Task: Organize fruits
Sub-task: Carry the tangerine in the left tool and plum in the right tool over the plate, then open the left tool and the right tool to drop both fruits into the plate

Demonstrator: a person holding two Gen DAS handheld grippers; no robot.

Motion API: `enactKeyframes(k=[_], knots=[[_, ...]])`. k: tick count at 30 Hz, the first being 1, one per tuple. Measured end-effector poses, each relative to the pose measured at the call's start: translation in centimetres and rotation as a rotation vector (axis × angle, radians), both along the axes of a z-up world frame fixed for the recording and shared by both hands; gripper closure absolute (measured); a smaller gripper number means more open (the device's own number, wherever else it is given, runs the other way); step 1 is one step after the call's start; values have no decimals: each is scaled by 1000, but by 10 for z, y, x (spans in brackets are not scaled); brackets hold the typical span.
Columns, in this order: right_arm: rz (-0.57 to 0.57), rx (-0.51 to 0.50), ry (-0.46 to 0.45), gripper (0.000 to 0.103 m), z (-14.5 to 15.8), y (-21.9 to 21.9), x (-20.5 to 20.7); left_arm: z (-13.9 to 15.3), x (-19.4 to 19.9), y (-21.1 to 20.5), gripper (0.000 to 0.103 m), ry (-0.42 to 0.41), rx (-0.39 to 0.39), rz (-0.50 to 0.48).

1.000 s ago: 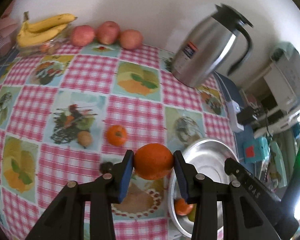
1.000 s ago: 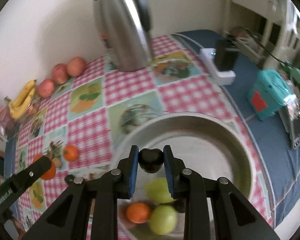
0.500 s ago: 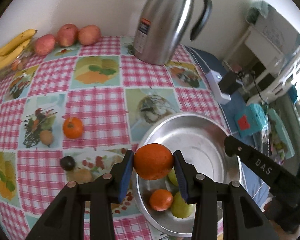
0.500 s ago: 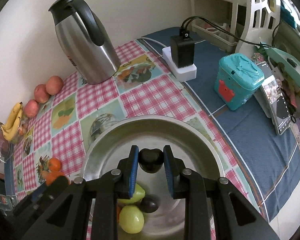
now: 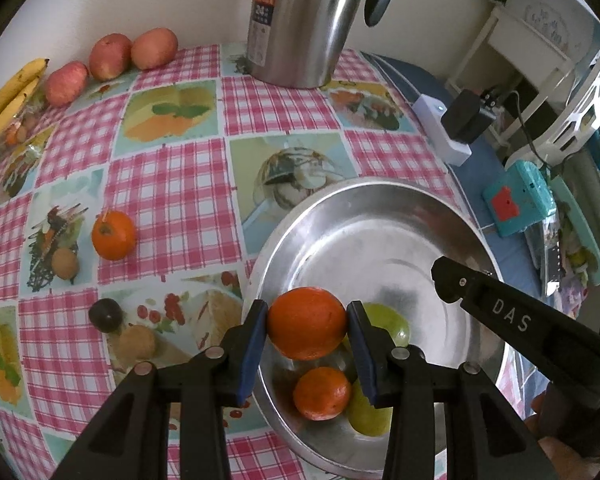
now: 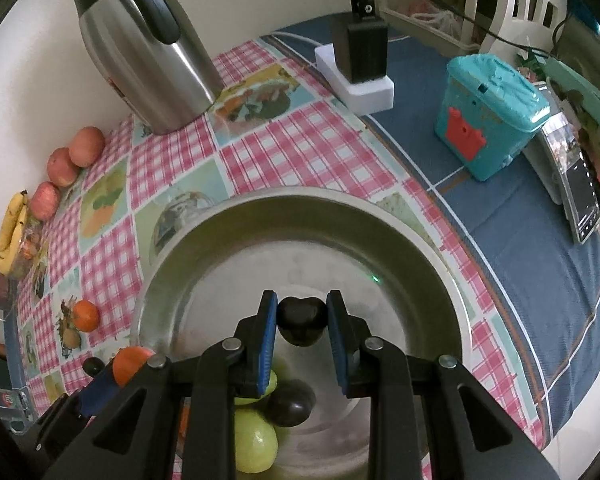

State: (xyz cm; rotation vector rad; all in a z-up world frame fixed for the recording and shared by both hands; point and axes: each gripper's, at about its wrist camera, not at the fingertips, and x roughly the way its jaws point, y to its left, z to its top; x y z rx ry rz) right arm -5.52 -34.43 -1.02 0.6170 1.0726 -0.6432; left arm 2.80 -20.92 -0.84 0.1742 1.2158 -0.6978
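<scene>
My left gripper (image 5: 307, 325) is shut on a large orange (image 5: 306, 322) and holds it over the near left edge of the steel bowl (image 5: 380, 216). Below it in the bowl lie a smaller orange (image 5: 321, 393) and green fruits (image 5: 370, 414). My right gripper (image 6: 302, 320) is shut on a dark plum (image 6: 302, 320) above the same bowl (image 6: 300, 216), over a green fruit (image 6: 256, 446) and another dark plum (image 6: 290, 402). On the checked cloth lie an orange (image 5: 113, 235), a dark plum (image 5: 106, 315) and two small brown fruits (image 5: 65, 263).
A steel kettle (image 5: 304, 20) stands at the back. Three red apples (image 5: 108, 56) and bananas (image 5: 8, 94) line the wall at the back left. A white power strip with a black plug (image 6: 358, 68), a teal box (image 6: 486, 114) and a phone (image 6: 580, 196) lie right of the bowl.
Both grippers have moved right over the bowl with their fruits still held. The kettle and the right-side clutter have come further into view.
</scene>
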Motion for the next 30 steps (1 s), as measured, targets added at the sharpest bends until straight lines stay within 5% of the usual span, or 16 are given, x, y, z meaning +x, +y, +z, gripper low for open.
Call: enactKeyframes(k=[22, 30], knots=[[21, -23, 88, 75, -13, 3, 8, -10, -2, -5, 58, 20, 39, -24], [2, -52, 77, 56, -4, 1, 5, -1, -1, -4, 52, 4, 18, -18]])
